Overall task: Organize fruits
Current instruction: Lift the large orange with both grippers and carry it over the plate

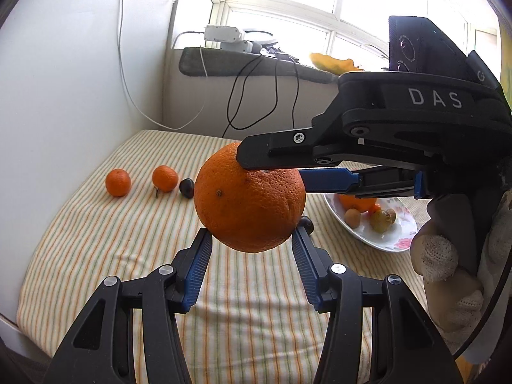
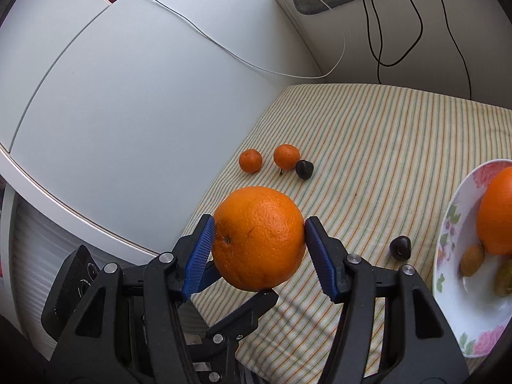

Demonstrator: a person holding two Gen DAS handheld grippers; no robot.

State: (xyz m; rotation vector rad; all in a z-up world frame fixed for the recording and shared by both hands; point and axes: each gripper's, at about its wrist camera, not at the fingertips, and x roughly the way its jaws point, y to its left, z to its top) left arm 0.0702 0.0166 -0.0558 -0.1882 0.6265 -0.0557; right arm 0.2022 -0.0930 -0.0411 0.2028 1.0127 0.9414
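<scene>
Progress: one large orange and a few small fruits already lie in the floral bowl [image 2: 448, 233]; two mandarins [image 2: 286, 156] and two dark plums [image 2: 400, 247] wait on the striped cloth [image 2: 384, 147].
Orange [image 2: 258, 238]: held in the air above the cloth, between both claws.
Right gripper [image 2: 259, 240]: blue ribbed pads pinching the orange's sides.
Left gripper [image 1: 251, 252]: pads touching its lower flanks; a firm grip seems likely.
Textures: pebbled, round orange peel; glossy plums; smooth oval ceramic; soft woven cloth.
Remaining: judged about half done.
</scene>
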